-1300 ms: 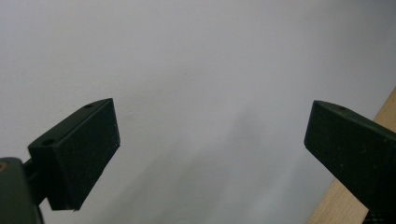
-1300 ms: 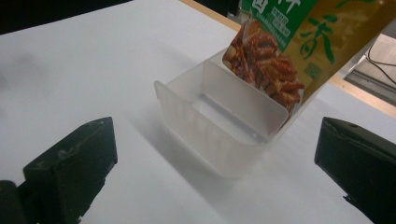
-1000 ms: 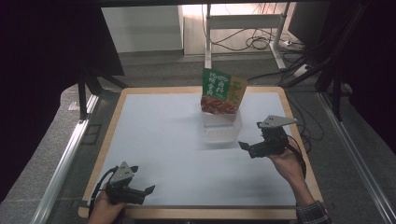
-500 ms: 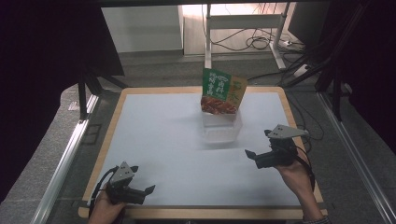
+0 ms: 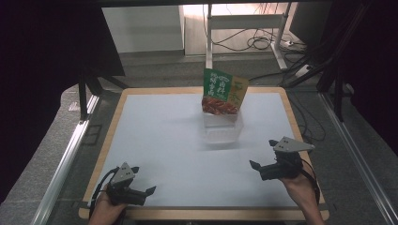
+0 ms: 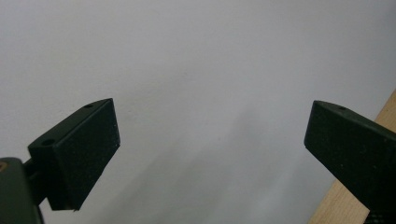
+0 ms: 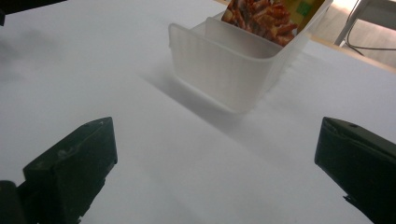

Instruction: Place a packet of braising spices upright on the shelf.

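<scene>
- Risk on the left is small: left gripper (image 5: 127, 190) rests near the front edge of the white table (image 5: 159, 136), jaws wide and empty, well apart from everything.
- Snack packet (image 5: 224, 92) stands tilted in the clear bin (image 5: 222, 127) at the middle back; I judge a careless push could tip it over.
- Right gripper (image 5: 274, 165), jaws wide and empty, has moved back from the bin toward the front right corner.

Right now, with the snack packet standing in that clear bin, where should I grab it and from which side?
Probably grip the snack packet by its upper edge, coming from above: it stands upright at the far end of the clear bin, whose walls cover its lower part. The open right gripper is nearer.
</scene>
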Available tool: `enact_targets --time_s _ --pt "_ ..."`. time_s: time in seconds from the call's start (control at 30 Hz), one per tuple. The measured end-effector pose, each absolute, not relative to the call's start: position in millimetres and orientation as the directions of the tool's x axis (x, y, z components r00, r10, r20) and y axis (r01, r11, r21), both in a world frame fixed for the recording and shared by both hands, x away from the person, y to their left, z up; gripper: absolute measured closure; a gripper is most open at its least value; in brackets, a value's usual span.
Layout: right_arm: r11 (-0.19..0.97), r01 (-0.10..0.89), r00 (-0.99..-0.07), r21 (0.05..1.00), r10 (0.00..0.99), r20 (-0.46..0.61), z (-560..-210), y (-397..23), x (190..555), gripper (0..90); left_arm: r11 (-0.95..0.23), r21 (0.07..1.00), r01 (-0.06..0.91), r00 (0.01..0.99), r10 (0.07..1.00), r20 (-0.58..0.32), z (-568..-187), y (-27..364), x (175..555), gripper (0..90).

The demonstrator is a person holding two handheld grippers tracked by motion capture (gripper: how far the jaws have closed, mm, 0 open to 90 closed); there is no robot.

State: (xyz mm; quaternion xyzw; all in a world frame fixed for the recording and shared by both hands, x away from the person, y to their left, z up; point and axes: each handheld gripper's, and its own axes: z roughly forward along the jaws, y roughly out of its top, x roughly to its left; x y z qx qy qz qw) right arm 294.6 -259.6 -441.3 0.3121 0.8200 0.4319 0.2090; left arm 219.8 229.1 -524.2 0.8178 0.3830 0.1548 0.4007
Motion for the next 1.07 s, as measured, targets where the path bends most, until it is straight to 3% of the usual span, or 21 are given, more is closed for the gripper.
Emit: enact_targets --time_s 1.07 --pt "0.484 0.401 -0.708 0.777 0.702 -0.072 -487.1 -275.9 274.5 0.0 -0.391 0.772 0.502 0.66 0.75 -0.048 -524.2 227.2 220.1 3.2"
